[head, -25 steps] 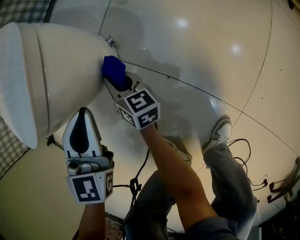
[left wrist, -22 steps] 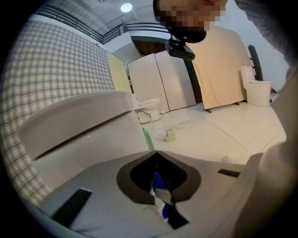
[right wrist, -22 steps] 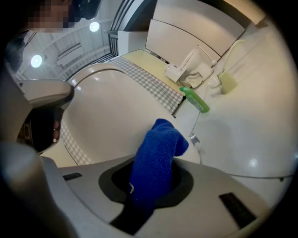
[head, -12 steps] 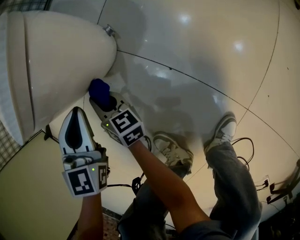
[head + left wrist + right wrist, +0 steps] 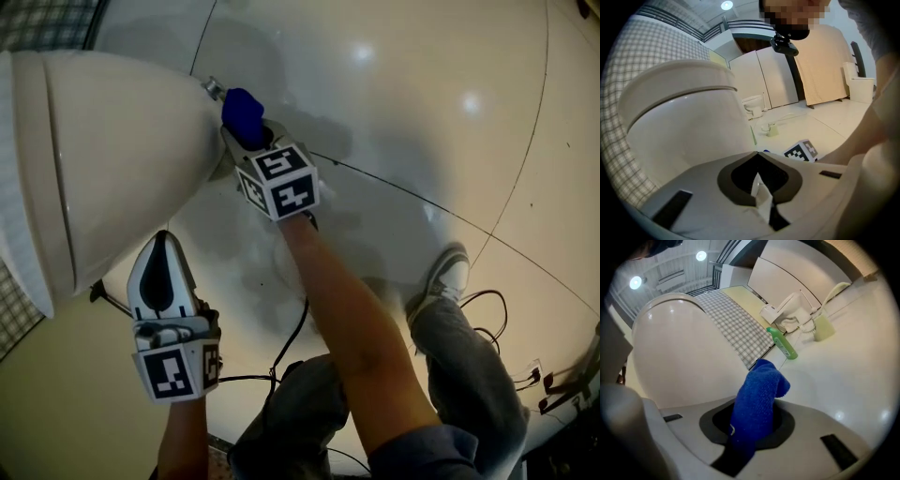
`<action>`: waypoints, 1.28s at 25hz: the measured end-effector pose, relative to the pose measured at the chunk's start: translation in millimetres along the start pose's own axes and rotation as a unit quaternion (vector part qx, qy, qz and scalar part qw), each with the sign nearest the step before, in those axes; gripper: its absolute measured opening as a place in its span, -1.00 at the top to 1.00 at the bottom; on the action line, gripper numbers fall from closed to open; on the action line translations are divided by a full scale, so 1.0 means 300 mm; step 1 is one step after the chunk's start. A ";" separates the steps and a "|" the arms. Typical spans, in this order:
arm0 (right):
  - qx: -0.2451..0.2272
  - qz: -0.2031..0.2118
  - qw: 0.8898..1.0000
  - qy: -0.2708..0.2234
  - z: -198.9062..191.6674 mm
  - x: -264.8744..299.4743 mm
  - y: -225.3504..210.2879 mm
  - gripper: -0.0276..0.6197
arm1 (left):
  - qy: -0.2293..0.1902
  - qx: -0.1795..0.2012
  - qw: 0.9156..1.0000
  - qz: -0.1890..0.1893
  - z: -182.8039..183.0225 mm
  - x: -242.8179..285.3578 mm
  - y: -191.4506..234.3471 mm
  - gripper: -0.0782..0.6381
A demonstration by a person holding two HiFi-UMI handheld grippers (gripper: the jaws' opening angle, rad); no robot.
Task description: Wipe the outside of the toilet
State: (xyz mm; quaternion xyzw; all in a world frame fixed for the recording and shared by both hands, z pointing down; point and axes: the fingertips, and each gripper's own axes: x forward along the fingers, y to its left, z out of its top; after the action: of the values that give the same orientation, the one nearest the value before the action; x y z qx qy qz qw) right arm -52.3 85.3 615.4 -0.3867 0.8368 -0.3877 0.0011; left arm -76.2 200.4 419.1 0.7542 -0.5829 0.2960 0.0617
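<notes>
Your left gripper (image 5: 165, 240) and right gripper (image 5: 249, 139): pale grey shells, black teardrop hollows. Each carries a black-and-white marker cube (image 5: 175, 371). You wear grey-blue jeans (image 5: 469, 366) and a white-grey sneaker (image 5: 442, 267). A thin black cable (image 5: 296, 328) hangs below.

The toilet (image 5: 112, 159) is viewed steeply from overhead by the head camera and shared, close and low, by both gripper views.

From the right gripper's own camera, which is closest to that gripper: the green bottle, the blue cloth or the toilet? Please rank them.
1. The blue cloth: pinched in the right gripper itself.
2. The toilet: right beside the cloth, on the left.
3. The green bottle: on the floor farther ahead, slightly right.
</notes>
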 end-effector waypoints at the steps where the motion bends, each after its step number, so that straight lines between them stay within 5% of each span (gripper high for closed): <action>1: -0.008 0.004 1.000 0.003 0.001 0.036 -0.013 0.68 | -0.003 0.004 1.000 -0.001 -0.005 0.015 0.002 0.73; 4: -0.028 0.017 0.999 0.013 -0.025 0.118 -0.023 0.68 | -0.013 0.011 1.000 -0.004 -0.026 0.054 0.003 0.73; 9: 0.018 0.013 1.000 0.014 -0.141 0.088 -0.017 0.69 | -0.008 -0.003 1.000 -0.017 -0.056 0.101 -0.034 0.73; 17: 0.079 0.054 0.993 0.076 -0.489 -0.023 0.200 0.69 | 0.021 -0.011 1.000 -0.012 -0.152 0.095 -0.063 0.73; 21: 0.087 0.082 0.989 0.087 -0.551 -0.025 0.301 0.69 | 0.027 0.000 1.000 -0.004 -0.183 0.088 -0.053 0.73; 27: 0.071 0.090 0.990 0.088 -0.442 -0.082 0.386 0.69 | 0.031 -0.019 0.999 0.026 -0.150 0.018 0.013 0.73; 32: 0.064 0.051 0.996 0.027 -0.004 -0.127 0.305 0.69 | 0.003 0.011 1.000 -0.016 0.155 0.162 -0.007 0.73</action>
State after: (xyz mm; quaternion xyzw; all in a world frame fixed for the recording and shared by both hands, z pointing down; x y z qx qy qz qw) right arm -85.1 147.2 545.4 -0.3319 0.8285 -0.4504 0.0229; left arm -49.8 139.9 406.8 0.7633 -0.5671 0.3037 0.0605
